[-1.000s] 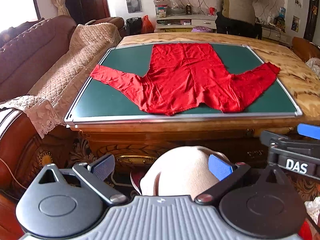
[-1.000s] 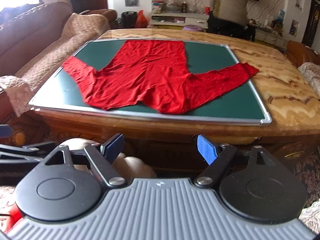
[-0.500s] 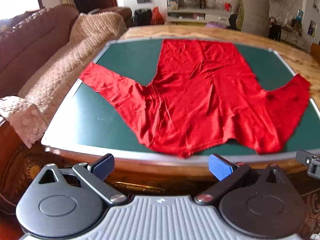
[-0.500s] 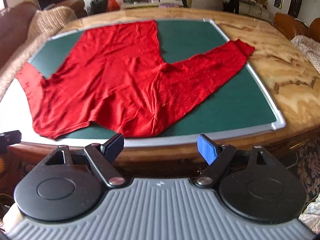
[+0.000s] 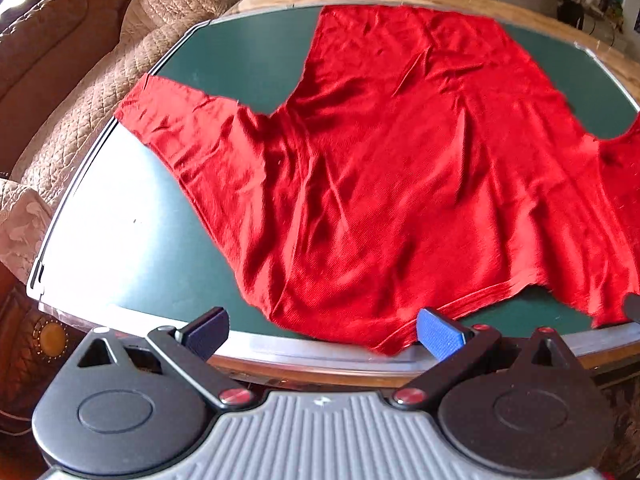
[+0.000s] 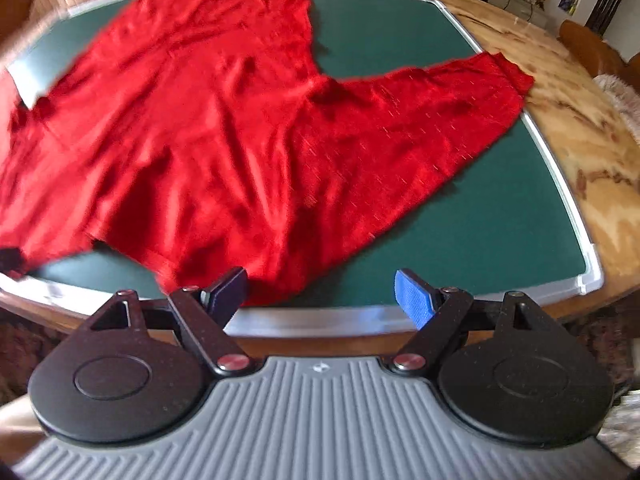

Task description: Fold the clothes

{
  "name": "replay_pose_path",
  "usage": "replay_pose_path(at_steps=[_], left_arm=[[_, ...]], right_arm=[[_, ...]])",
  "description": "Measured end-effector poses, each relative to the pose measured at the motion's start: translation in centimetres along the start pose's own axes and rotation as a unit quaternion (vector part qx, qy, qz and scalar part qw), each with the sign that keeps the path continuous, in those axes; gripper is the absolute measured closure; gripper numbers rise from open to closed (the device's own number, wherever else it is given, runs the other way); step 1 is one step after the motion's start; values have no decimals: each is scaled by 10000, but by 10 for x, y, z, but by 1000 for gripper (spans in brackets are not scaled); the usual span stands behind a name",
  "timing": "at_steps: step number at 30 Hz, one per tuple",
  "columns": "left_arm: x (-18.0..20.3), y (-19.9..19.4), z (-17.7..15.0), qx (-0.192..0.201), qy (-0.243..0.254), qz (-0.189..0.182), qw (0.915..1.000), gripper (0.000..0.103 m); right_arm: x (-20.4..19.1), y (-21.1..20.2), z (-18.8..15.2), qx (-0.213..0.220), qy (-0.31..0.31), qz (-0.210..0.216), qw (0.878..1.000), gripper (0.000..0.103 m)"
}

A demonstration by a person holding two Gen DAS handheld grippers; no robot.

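Red shirt (image 5: 400,168) spread flat and face-down or face-up (cannot tell which) on the green mat (image 5: 248,52), collar end nearest, hem toward the far edge; both sleeves out to the sides, left sleeve (image 5: 188,128) reaching the mat's left rim, right sleeve (image 6: 432,108) with its cuff just over the right rim onto the table (image 6: 572,120); no fold in it anywhere in view, only shallow wrinkles across the body. Looks thin, light and limp, with a slight sheen; likely to slide on the mat and sag from any pinch, so best taken at two points at once and carried low. Good holds: a cuff or the shoulder seam of a sleeve, or the hemmed near edge, where the cloth is doubled and less apt to slip. Left gripper (image 5: 322,330) poised at the near rim just short of the near edge, jaws wide apart, nothing between them; right gripper (image 6: 320,294) likewise at the near rim by the base of the right sleeve, jaws apart and empty. Sofa (image 5: 60,48) with a quilted throw beside the table on the left.
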State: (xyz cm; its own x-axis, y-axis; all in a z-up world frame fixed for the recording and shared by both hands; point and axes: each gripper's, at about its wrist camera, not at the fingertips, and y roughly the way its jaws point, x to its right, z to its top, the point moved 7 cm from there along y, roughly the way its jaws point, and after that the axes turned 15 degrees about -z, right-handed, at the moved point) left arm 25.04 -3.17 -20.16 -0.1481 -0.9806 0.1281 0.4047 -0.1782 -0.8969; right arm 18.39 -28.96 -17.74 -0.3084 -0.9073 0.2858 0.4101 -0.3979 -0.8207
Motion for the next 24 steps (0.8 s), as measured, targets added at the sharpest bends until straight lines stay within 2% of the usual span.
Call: replay_pose_path(at_steps=[5,8,14,15,16,20,24], left_arm=[[-12,3,-4,-62,-222,-174,9996,0],[-17,1,-5,-80,-321,-109,9994,0],[-15,-10,-12,-190,-126,-38,9997,0],[-15,-12,-11,-163,-116,-80,9998,0],[-14,-15,-8,-81,-126,-110,9998,0],[-15,-23,11,269,-211,-107,9994,0],[-15,-7,21,131,-206,-3,9997,0]], right_arm=[[1,13,-4,-76,-88,-117,9999,14],[2,20,-6,-122,-141,-188,9996,11],[4,35,-11,-213,-247,-328,9989,8],[4,35,-6,-210,-255,-326,9989,8],[0,24,15,-130,-223,-228,9994,8],[-8,13,30,120,-125,-77,9998,8],[-17,19,36,66,-109,5,9999,8]])
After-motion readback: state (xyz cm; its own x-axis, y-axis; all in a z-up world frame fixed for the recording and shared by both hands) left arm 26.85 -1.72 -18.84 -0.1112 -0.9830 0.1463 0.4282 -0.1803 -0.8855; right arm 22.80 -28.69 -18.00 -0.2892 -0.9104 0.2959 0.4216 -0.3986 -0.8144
